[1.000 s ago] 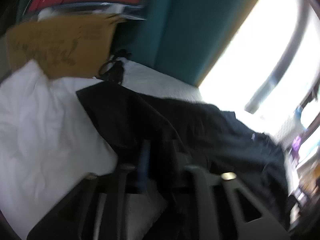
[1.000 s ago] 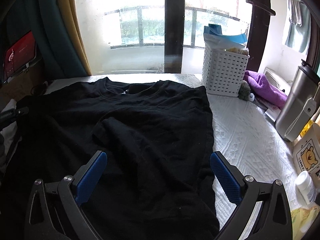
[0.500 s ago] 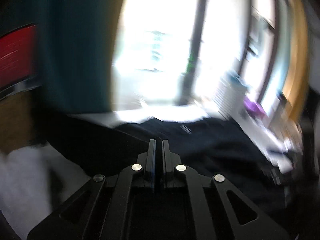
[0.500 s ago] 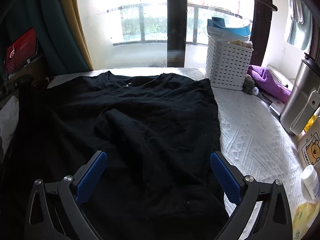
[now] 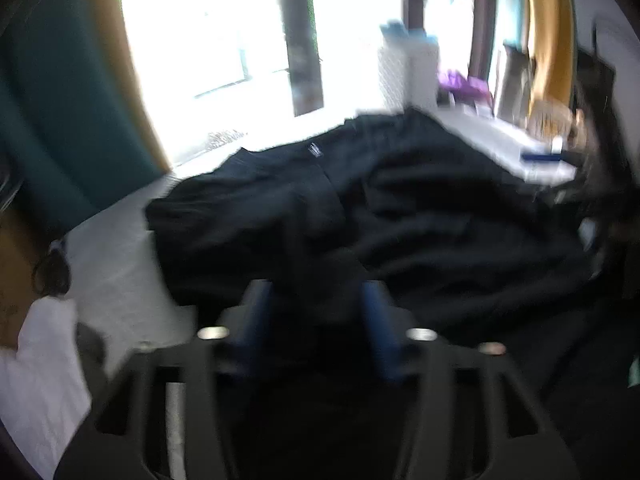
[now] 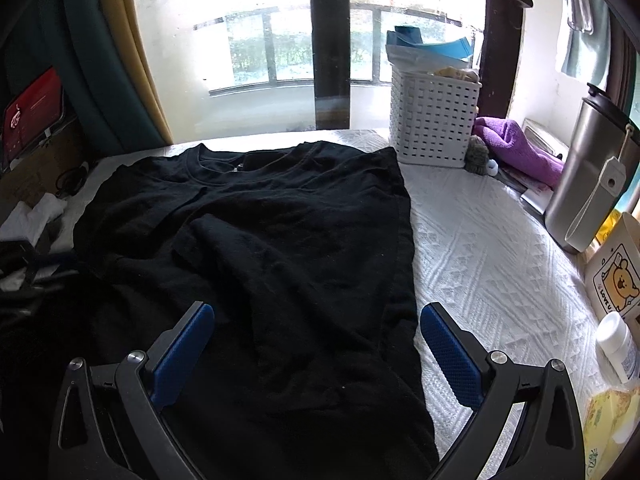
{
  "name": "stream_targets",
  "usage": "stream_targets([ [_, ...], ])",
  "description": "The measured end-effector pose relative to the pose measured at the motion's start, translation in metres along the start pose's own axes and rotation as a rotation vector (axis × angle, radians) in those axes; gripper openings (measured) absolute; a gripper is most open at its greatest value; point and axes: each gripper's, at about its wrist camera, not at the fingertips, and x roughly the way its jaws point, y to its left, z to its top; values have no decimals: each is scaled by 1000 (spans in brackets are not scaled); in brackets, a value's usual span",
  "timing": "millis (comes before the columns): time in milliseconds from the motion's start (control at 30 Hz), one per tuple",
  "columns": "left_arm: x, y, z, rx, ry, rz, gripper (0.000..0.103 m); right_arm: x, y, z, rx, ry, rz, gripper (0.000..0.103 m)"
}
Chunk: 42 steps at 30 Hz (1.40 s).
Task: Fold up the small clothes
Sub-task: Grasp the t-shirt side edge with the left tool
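Black t-shirt flat on bed, both claws off it

Black t-shirt [image 6: 256,264] lies spread on the white textured bedcover [image 6: 488,256], collar toward the window [image 6: 256,40], hem toward the cameras. One sleeve is folded in over the chest, making a raised crease near the middle. Right edge of the shirt runs straight down the cover

Right gripper [image 6: 316,336] hangs over the lower part of the shirt, blue pads [image 6: 448,344] spread wide, nothing between them except the cloth lying below; no pinch visible

Left gripper [image 5: 316,320] view is blurred. Its jaws have just been opening and now stand partly apart, with dark fabric behind the gap. No cloth seems clamped between the pads, though the blur makes that hard to confirm. It points along the shirt from the left side

White slotted basket [image 6: 434,120] stands at the far edge of the bed, just right of the collar. Purple towel [image 6: 520,148] lies beside it, steel flask [image 6: 588,176] further right. White cloth [image 6: 32,216] is bunched at the left edge, apart from the shirt
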Motion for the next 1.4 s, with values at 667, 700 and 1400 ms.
stream_targets([
  [667,91,160,22,-355,95,-25,57,30,-51,57,74,21,71,103],
  [700,96,161,21,-364,100,-42,57,33,-53,60,69,21,67,103],
  [1400,129,150,53,-77,113,114,11,72,-53,57,30,77,-12,103],
])
